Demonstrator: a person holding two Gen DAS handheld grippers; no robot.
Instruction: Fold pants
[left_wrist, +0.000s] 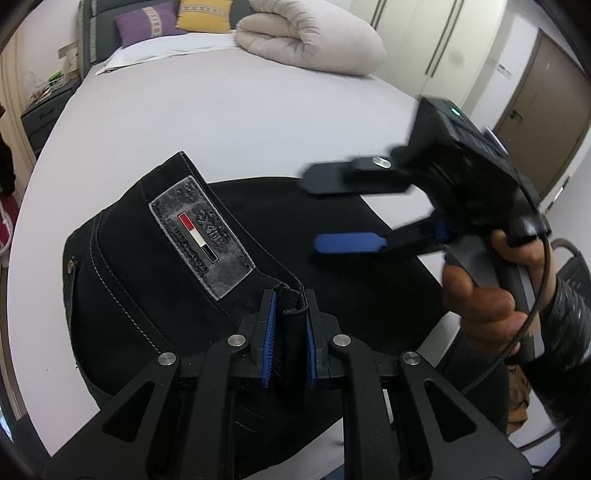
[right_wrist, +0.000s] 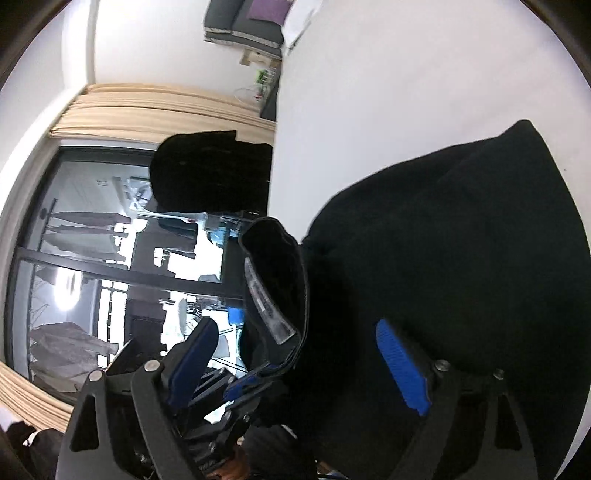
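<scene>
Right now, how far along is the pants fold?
Partly done: the black pants lie doubled on the bed, waistband patch up. In hand: the left gripper is shut on the waistband edge; the right gripper is open, holding nothing. Left: laying the waistband down and squaring the stack.

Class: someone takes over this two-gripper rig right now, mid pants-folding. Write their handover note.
Left gripper: shut on the pants' waistband edge, beside the grey label.
Right gripper: open, empty, above the pants.
Pants: black, on the white bed, waistband end doubled over the rest.
Done: a first fold appears under way.
Left: lay the held edge down, release, finish folding.
</scene>
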